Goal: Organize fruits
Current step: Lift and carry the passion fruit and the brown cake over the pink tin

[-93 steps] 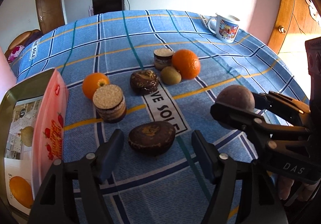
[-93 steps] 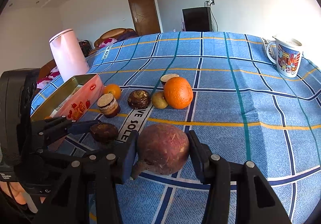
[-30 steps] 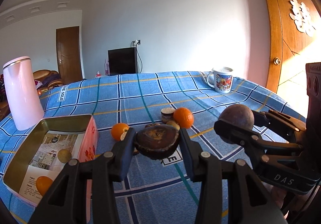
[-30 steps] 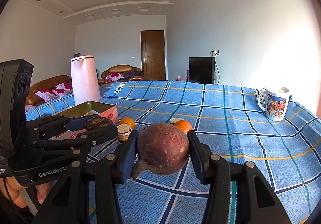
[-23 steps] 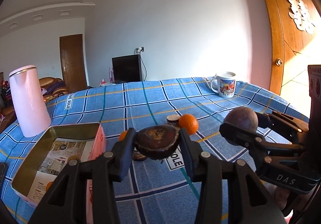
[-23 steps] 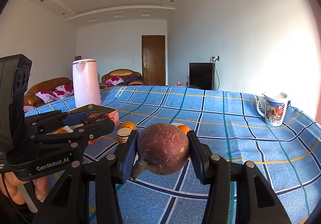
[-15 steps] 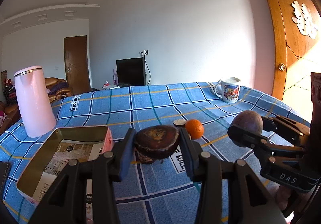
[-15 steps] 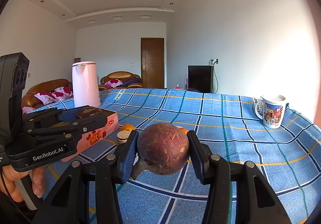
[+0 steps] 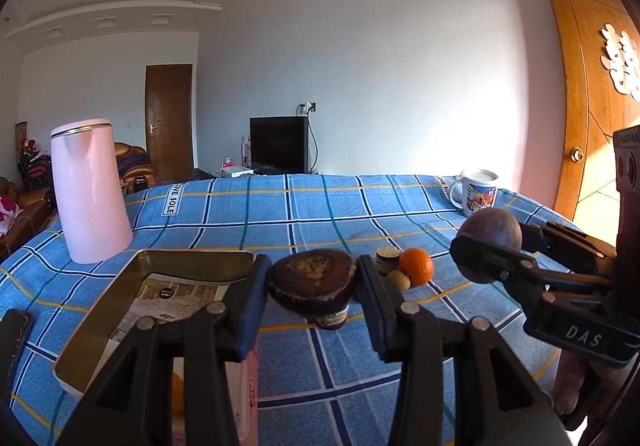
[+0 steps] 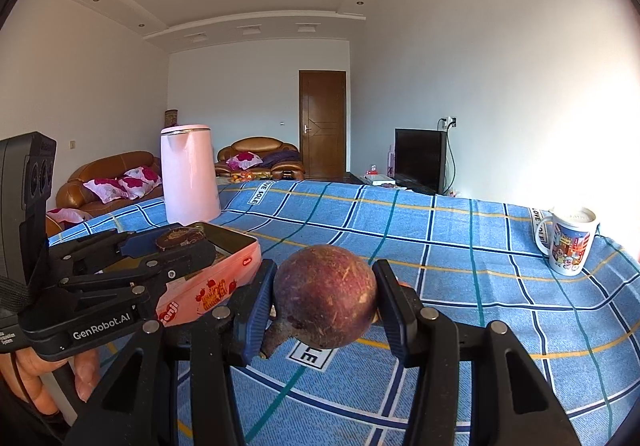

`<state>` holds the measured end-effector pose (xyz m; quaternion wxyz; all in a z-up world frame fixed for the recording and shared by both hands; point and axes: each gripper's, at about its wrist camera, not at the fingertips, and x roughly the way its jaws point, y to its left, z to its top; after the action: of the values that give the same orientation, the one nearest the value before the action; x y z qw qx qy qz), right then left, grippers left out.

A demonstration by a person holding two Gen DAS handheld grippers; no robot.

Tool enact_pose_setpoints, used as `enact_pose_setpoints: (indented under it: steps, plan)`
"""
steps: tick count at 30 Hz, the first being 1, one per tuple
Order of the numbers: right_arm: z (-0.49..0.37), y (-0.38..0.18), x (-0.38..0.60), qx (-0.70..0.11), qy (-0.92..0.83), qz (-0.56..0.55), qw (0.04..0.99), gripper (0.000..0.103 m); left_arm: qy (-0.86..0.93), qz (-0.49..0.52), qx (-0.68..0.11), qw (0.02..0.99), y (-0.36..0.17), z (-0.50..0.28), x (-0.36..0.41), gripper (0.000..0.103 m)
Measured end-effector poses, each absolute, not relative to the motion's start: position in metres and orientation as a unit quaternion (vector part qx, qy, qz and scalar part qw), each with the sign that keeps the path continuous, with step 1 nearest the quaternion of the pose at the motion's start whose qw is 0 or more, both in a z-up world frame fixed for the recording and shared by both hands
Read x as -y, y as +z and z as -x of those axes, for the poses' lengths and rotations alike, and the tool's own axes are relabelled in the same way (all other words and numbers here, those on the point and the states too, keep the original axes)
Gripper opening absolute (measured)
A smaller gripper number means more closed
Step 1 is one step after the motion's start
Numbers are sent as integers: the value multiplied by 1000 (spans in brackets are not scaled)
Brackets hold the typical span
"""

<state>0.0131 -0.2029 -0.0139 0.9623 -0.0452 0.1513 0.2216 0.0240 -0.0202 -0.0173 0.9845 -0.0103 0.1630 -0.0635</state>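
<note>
Both grippers up in the air, loaded. Left gripper [image 9: 313,286] is pinching a flat dark brown fruit [image 9: 312,280] across its width, carried just beside the near-right edge of the pink tin box [image 9: 100,310]; right gripper [image 10: 325,304] is clamped on a round purple-brown fruit [image 10: 325,300], stub of stem poking down-left, held over the blue checked tablecloth [image 10: 460,286], w/ the box off to its left. Risk one: the flat fruit is gripped only at its edges, so a tilt or a jolt could let it rotate out & drop on the cloth short of the box. Risk two: the grippers are close side by side, so if both head for the box together they could knock each other, prob. at the rim. Risk three: the round fruit sits on a small contact patch; a loose squeeze & it rolls free. An orange [image 9: 416,271], a kiwi [image 9: 400,279] & a small brown piece [image 9: 388,259] wait on the table, well apart from the mug [image 9: 477,192] and pink kettle [image 9: 91,192].
</note>
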Motion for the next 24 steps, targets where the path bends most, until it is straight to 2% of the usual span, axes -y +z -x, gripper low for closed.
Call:
enact_pose_setpoints:
  steps: [12,24]
  plan:
    - [-38,6,139,-161,278,75,944,51,21,58,-188,980,-22,-37,-60,45]
    - [-61,-19,60,-217,336,119,909,51,27,99,-231,968,-35,-56,-113,45]
